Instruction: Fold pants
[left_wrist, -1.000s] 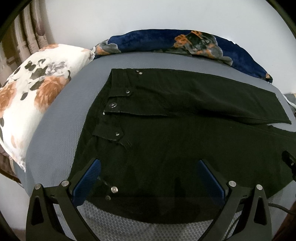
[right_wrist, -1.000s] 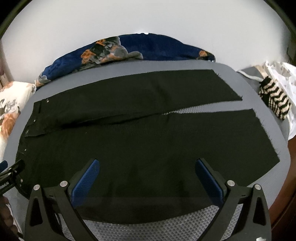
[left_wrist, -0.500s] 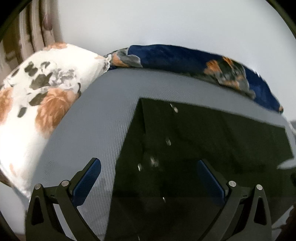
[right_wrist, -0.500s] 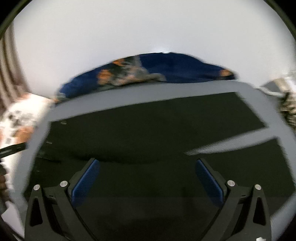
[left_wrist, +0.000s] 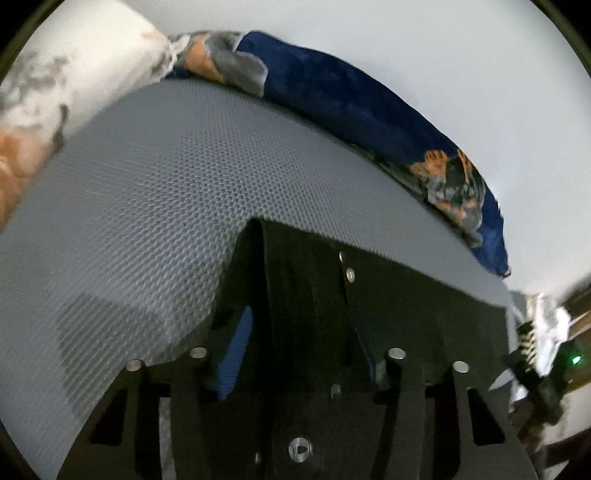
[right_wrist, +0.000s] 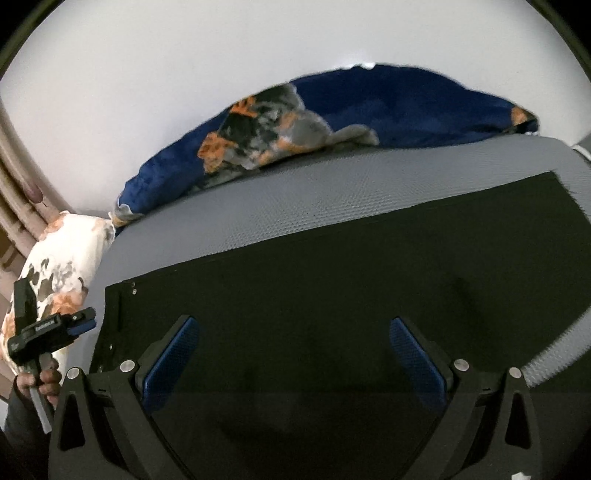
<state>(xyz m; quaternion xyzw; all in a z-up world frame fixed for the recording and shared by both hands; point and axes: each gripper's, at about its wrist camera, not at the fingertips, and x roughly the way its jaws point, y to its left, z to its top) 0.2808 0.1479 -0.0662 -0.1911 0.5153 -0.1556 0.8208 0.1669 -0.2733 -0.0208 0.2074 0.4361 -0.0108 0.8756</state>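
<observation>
Black pants (right_wrist: 332, 295) lie flat on a grey mesh-textured bed (right_wrist: 258, 206). In the left wrist view the waistband with metal snaps (left_wrist: 349, 274) fills the lower middle. My left gripper (left_wrist: 303, 354) has its fingers narrowed around the waistband cloth; one blue pad (left_wrist: 236, 354) shows, the other is hidden by the pants (left_wrist: 406, 314). My right gripper (right_wrist: 293, 354) is wide open, low over the middle of the pants, holding nothing. The left gripper also shows in the right wrist view (right_wrist: 55, 328), held by a hand at the waist end.
A navy floral blanket (right_wrist: 369, 110) lies along the far edge of the bed (left_wrist: 147, 177) against a white wall. A white floral pillow (right_wrist: 62, 266) sits at the left end; it also shows in the left wrist view (left_wrist: 74, 74). White and striped cloth (left_wrist: 535, 325) lies at the right.
Both grippers dropped low and close to the pants. The left gripper's fingers went from wide open to narrowed around the waistband. The right gripper stayed open.
</observation>
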